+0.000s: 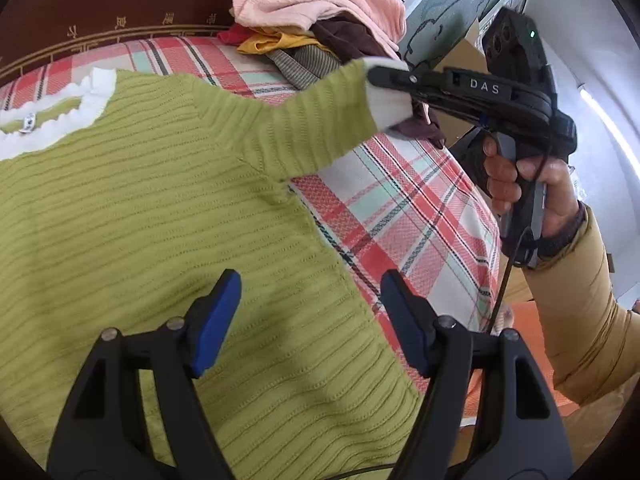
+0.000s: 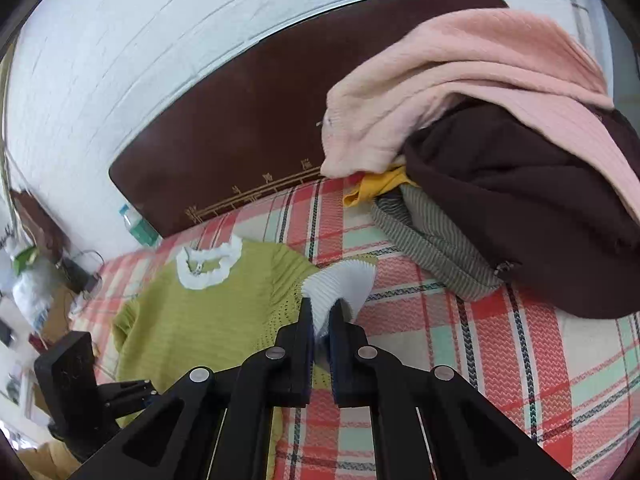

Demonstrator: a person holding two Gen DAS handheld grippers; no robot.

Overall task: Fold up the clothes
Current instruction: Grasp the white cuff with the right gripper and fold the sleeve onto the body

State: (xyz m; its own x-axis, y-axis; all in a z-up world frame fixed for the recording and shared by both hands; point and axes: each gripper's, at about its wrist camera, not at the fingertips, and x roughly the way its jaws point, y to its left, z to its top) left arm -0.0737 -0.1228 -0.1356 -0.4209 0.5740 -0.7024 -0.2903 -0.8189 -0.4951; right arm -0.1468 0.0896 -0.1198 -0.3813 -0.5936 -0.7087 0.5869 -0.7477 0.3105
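A green ribbed sweater [image 1: 152, 208] with a white frilled collar [image 1: 96, 96] lies flat on the plaid bed cover [image 1: 420, 216]. My left gripper [image 1: 310, 304] hovers open over the sweater's lower body, blue pads apart, nothing between them. My right gripper [image 1: 384, 76] is shut on the sleeve's white cuff [image 1: 390, 108] and holds the sleeve lifted off the bed. In the right wrist view the right gripper [image 2: 323, 312] pinches the white cuff [image 2: 340, 280], with the green sweater [image 2: 208, 312] spread to the left.
A heap of clothes [image 1: 320, 20] sits at the bed's far side: a pink sweater [image 2: 480, 80] on top, a dark brown garment [image 2: 520, 208], striped and yellow pieces. A dark headboard [image 2: 248, 128] stands behind. A bottle [image 2: 136, 224] and clutter are at the left.
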